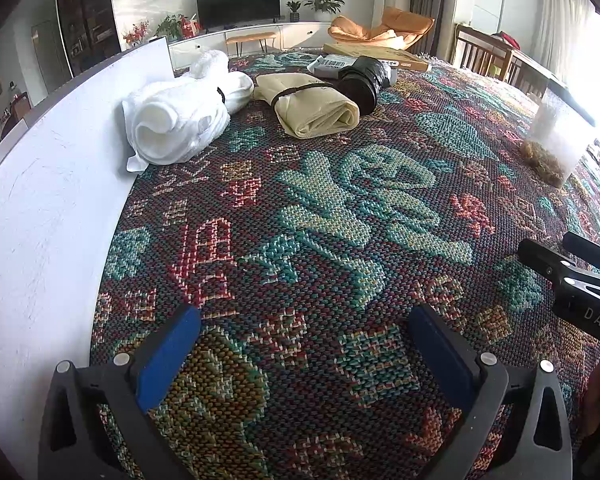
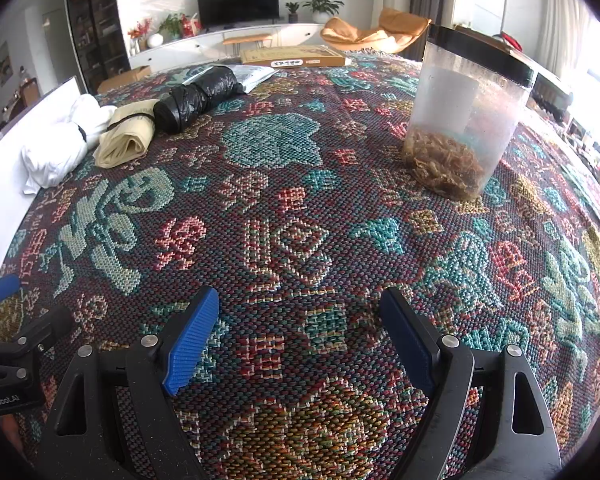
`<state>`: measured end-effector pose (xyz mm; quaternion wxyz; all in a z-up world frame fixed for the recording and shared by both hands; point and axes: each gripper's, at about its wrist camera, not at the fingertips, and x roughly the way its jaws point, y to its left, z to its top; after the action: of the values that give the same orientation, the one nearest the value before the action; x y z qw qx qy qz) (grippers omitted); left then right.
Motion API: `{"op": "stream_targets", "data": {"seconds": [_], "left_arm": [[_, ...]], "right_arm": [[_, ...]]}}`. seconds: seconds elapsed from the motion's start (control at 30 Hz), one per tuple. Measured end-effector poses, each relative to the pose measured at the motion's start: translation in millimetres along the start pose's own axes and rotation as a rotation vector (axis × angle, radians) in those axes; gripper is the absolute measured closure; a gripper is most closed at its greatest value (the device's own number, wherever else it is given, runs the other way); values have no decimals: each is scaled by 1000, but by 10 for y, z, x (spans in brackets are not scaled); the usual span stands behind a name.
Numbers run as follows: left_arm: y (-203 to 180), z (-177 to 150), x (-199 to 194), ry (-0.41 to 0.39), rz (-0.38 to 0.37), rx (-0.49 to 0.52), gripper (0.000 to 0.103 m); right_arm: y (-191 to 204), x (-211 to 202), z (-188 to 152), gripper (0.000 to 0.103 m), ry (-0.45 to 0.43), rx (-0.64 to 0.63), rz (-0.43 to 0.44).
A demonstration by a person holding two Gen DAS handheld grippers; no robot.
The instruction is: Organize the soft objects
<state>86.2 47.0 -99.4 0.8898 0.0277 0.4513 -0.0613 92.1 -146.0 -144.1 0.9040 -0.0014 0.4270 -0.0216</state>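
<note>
both hand-held grippers hover low over the patterned tabletop [image 2: 284, 208], jaws spread wide and holding nothing: the left hand-held gripper [image 1: 300, 344] and the right hand-held gripper [image 2: 300, 332]. the soft rolls lie in a row at the far left, well apart from both: a white bundle [image 1: 172, 124] just beside the white board [image 1: 52, 184], a cream roll [image 1: 320, 108] and a black roll [image 1: 360, 80]. likely risks: a pinch on loose fabric could unroll a bundle, and a wide right-hand swing could tip the clear jar [image 2: 460, 120].
</note>
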Motion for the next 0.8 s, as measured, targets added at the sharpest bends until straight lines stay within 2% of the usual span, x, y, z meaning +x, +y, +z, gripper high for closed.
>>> {"op": "stream_targets", "data": {"seconds": [0.6,0.73,0.8], "left_arm": [[0,-1,0,0,0,0,0],[19,119,45,26,-6,-15,0],[82,267,48,17,-38,-73,0]], "right_arm": [[-1,1,-1,18,0,0,2],[-2,1,-1,18,0,0,1],[-3,1,-1,18,0,0,1]]}}
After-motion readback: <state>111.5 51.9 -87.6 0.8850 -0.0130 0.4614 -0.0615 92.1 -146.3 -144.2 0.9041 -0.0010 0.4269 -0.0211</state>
